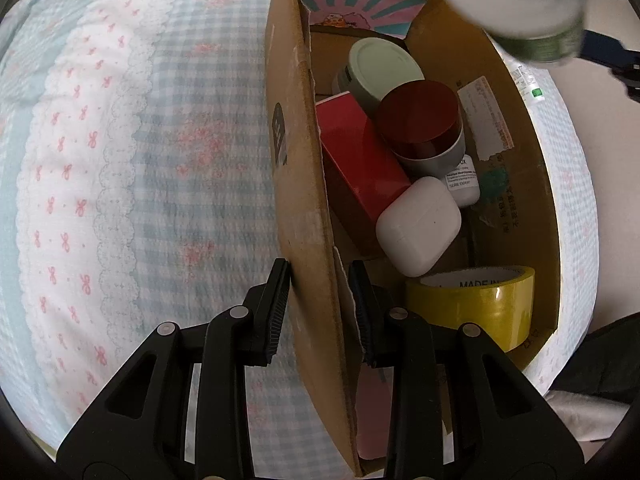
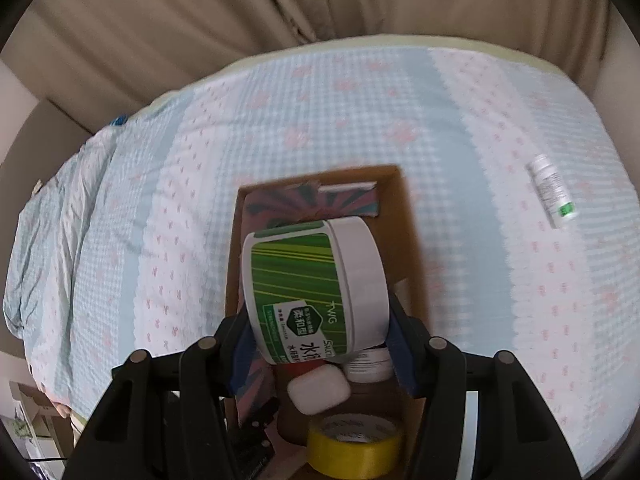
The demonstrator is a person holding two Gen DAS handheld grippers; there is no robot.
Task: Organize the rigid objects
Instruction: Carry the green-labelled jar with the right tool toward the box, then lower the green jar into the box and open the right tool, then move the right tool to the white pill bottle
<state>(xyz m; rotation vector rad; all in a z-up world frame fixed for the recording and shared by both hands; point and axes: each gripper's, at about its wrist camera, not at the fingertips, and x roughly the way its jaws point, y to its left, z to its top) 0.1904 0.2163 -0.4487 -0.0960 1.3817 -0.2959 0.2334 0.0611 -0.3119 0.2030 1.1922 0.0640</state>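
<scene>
The green-labelled white jar (image 2: 316, 292) hangs on its side over the cardboard box (image 2: 412, 240), clamped lid-to-base in the right gripper (image 2: 320, 320); best lowered upright into the gap beyond the red-lidded jar (image 1: 420, 120); the left gripper (image 1: 320, 304) has its fingers closed on the box wall, steadying it on the bed (image 1: 160, 160).

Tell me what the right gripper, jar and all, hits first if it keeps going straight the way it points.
Probably the open cardboard box: the right gripper holds the green-labelled jar above it. The striped pink carton at the far end looks nearest in line, though depth is unclear.
</scene>
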